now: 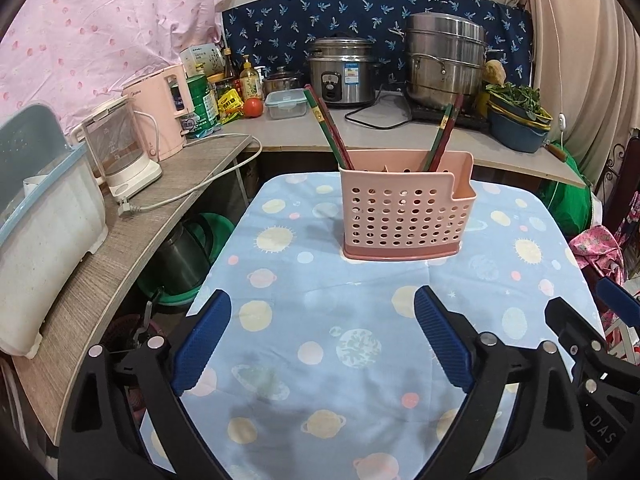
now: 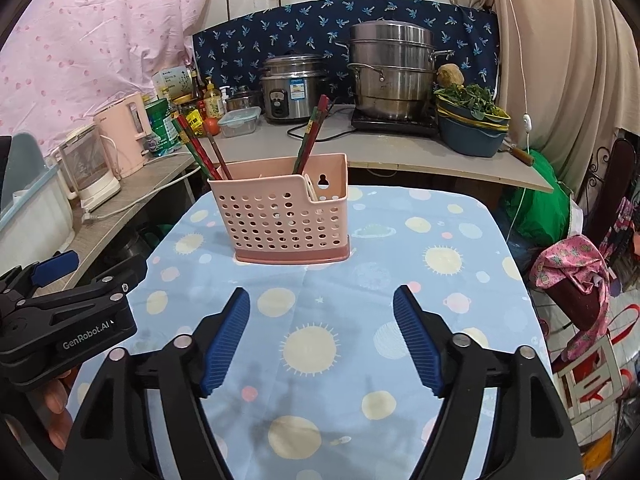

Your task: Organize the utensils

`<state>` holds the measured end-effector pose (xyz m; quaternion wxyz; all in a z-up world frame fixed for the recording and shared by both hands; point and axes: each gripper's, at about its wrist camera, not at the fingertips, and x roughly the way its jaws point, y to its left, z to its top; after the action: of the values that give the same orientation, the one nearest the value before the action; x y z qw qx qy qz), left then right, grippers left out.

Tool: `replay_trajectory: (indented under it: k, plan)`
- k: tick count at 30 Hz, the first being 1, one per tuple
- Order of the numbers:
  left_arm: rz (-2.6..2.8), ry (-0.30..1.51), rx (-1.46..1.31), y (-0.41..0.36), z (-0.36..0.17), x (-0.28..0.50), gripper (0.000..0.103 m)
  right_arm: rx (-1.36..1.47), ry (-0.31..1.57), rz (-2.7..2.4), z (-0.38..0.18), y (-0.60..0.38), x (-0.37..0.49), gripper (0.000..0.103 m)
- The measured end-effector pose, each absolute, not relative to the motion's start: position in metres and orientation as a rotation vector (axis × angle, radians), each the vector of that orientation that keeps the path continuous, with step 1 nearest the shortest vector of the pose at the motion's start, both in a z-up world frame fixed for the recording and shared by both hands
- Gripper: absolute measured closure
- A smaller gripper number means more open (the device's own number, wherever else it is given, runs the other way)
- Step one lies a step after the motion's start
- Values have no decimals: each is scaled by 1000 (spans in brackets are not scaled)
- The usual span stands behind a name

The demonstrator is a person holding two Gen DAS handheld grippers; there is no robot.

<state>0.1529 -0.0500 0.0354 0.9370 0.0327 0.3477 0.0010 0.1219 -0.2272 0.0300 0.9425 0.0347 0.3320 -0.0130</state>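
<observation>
- Pink perforated plastic utensil caddy (image 1: 404, 212) stands upright on the table with the light-blue planet-and-sun print cloth (image 1: 340, 360), toward the far end, darker pink base tray under it.
- Caddy front wall has rows of round holes; right end steps down into a lower narrow compartment with a keyhole hanging slot in its back wall (image 2: 323, 181).
- Left bunch of red-and-green chopsticks (image 1: 326, 128) sits in the caddy's left end and leans left; in the right wrist view a brown stick leans with them.
- Right bunch of red-and-green chopsticks (image 1: 442, 136) sits further right in the main compartment and leans right; yellow label patch on the shafts, text too small to read.
- Nothing else lies on the cloth.
- Writing: "GenRobot.AI" in white on the black body of the left gripper as seen from the right wrist view; "DAS" on the black body at the lower right edge of the left wrist view. Blue sticker on the steel rice cooker (image 1: 344, 72) unreadable; green canister (image 1: 202, 104) and yellow packet labels unreadable.
- Left gripper (image 1: 322, 340): blue ribbed pads spread wide, released, nothing between them, hovering over the cloth on the near side of the caddy, apart from it.
- Right gripper (image 2: 322, 336): blue ribbed pads also spread, released, holding nothing, over the cloth near the caddy's front, not touching it.
- A hand's fingers (image 2: 56, 404) show under the left gripper body.
</observation>
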Motion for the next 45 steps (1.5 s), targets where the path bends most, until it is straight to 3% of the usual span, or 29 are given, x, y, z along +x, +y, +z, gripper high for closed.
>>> replay_trajectory:
  k: [3,13,14,45]
  plan:
    - [4,719,67,-48,32,153,13,60,683,-34,27,-227,122,19]
    - [23,736,86,-46,20,155,9,48,686,-55,19,-227,122,15]
    - [26,737,85,-45,19,155,9,46,689,-54,18,-226,122,6]
    - [43,779,107,-51,-2,159,8,59,745,-39,-3,-223,129,6]
